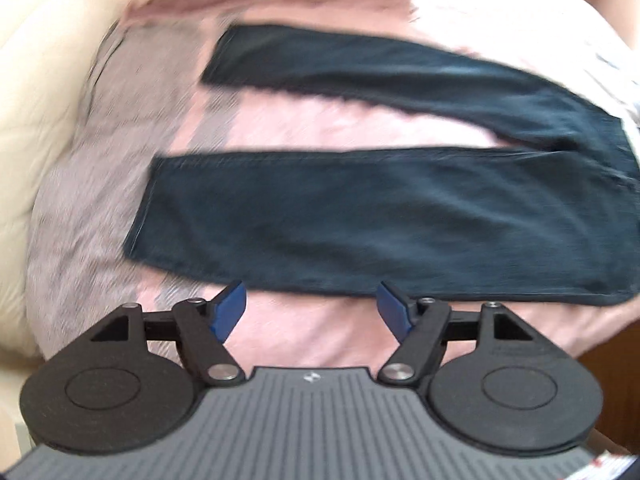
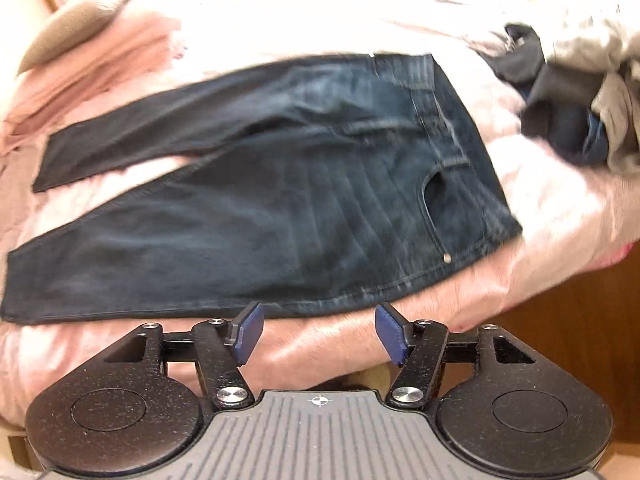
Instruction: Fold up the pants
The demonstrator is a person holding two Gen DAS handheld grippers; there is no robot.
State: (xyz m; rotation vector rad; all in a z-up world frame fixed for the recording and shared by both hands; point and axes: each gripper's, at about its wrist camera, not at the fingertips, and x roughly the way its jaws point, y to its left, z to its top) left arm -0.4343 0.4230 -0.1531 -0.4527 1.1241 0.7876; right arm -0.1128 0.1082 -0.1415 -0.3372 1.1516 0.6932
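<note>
Dark blue jeans (image 1: 360, 216) lie flat on a pink bed cover (image 1: 312, 336), both legs spread apart and running to the left. In the right wrist view the jeans (image 2: 280, 216) show their waistband and a front pocket at the right. My left gripper (image 1: 312, 308) hovers over the near edge of the nearer leg, open, nothing between its blue pads. My right gripper (image 2: 318, 332) hangs above the near edge by the hip, open and empty too.
A heap of grey and dark clothes (image 2: 572, 92) lies on the bed at the far right. A cream surface (image 1: 36, 80) borders the bed on the left. A brown wooden floor or bed side (image 2: 580, 328) shows at the right.
</note>
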